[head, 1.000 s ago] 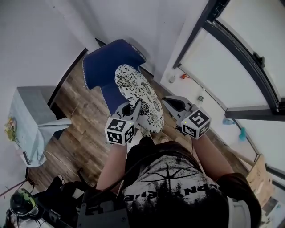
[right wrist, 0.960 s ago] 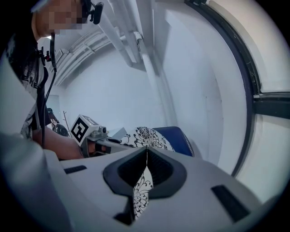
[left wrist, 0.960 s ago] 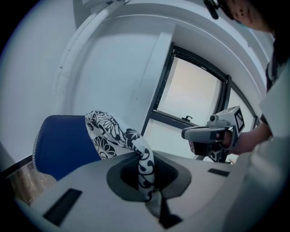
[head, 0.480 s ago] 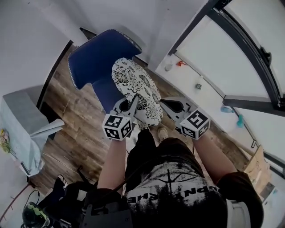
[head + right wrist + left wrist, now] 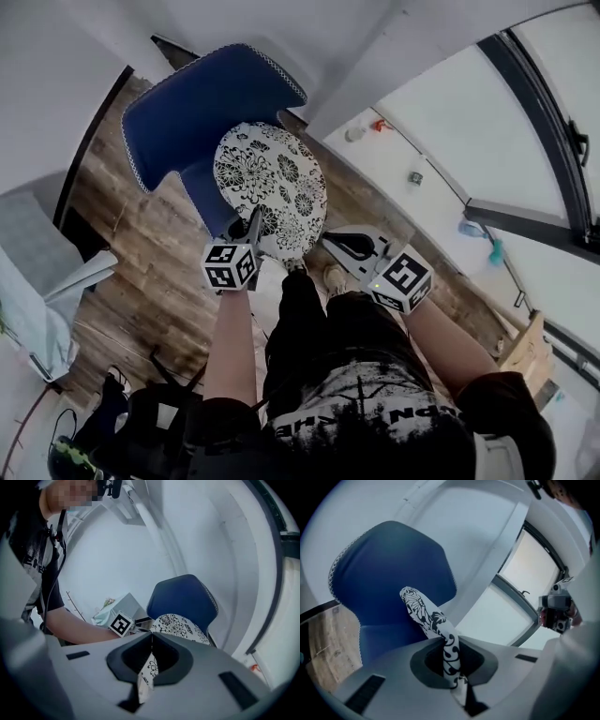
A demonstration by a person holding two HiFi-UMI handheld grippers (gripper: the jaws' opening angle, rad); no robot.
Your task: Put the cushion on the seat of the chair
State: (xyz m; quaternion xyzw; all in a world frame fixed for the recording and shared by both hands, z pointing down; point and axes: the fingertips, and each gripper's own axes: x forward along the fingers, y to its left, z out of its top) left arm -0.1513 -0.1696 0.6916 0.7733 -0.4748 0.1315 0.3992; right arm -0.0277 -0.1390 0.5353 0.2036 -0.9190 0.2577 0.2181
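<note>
A round white cushion (image 5: 270, 185) with a black flower print hangs over the seat of a blue chair (image 5: 192, 103). My left gripper (image 5: 253, 234) is shut on its near left rim; the cushion (image 5: 423, 612) rises edge-on from those jaws against the blue chair (image 5: 389, 569) back. My right gripper (image 5: 323, 242) is shut on the near right rim, where a fold of the cushion (image 5: 180, 626) sits pinched between the jaws. The chair (image 5: 185, 598) stands just behind it. Whether the cushion rests on the seat or hovers above it, I cannot tell.
A grey side table (image 5: 37, 253) with a pale cloth stands at the left on the wooden floor (image 5: 155, 281). A white wall and a large dark-framed window (image 5: 525, 122) run along the right. My legs and shoes (image 5: 333, 278) are just in front of the chair.
Both grippers have sunk with the cushion, and it has tipped from steeply slanted to nearly flat over the chair seat. The chair now lies closer under the cushion.
</note>
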